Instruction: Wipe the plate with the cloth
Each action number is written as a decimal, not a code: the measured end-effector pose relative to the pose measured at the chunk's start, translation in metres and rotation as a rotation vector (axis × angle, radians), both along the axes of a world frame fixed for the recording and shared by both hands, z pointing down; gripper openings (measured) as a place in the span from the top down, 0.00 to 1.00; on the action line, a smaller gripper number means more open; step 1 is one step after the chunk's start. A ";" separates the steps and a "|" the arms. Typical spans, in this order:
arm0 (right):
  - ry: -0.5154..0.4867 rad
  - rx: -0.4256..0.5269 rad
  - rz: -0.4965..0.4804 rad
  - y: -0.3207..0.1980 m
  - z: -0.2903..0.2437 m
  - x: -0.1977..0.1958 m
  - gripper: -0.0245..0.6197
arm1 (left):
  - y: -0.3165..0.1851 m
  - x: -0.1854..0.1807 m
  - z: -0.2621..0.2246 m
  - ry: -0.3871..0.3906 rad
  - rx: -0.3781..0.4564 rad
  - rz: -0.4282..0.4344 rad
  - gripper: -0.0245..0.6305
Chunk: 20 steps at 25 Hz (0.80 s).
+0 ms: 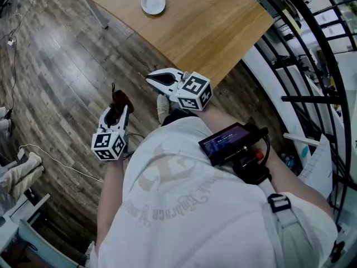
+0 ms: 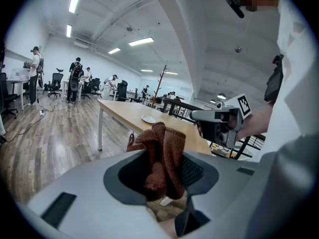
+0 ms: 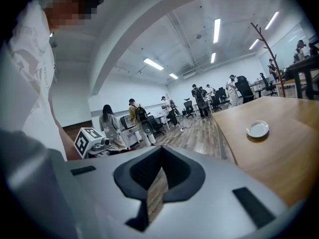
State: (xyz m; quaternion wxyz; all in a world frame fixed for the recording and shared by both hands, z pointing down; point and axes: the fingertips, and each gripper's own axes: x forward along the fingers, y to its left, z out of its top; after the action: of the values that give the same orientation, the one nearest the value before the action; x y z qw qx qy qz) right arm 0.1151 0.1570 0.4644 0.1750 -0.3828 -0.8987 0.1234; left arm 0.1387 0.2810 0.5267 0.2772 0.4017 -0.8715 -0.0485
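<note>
Step in hand: approach, wiping not yet begun.

Left gripper [image 1: 114,115]: fingers clamped on a rust-brown cloth [image 2: 164,151], which stands bunched and upright out of the grip. It is held over the wood floor [image 1: 61,66], off the edge of the surface.

Right gripper [image 1: 163,79]: fingers drawn nearly together. Its own view shows only a thin slit with floor behind it and nothing held. It is level with the left gripper, just beside it, near the surface's edge.

Plate [image 1: 153,3]: small, white, lying flat and alone on the wooden surface [image 1: 206,21], well apart from both grippers and toward the far side. No contact between cloth and plate.

Progress, judged: cloth in hand, plate untouched, so only the pickup part is done.

Next move calls for:
- carrying the left gripper forward over the surface and bringing the cloth down onto the plate face;
- possibly steadying the plate at its rim with the right gripper, since a light plate may slide under the wipe.
</note>
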 end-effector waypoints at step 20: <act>0.071 -0.064 -0.023 -0.065 0.034 -0.102 0.94 | -0.064 -0.108 -0.001 0.015 -0.087 -0.008 0.70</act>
State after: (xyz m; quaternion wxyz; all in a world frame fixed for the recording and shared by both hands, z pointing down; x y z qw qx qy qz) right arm 0.0129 0.0920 0.4984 0.1958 -0.3940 -0.8830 0.1633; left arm 0.0303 0.2169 0.5260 0.3006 0.3854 -0.8723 -0.0148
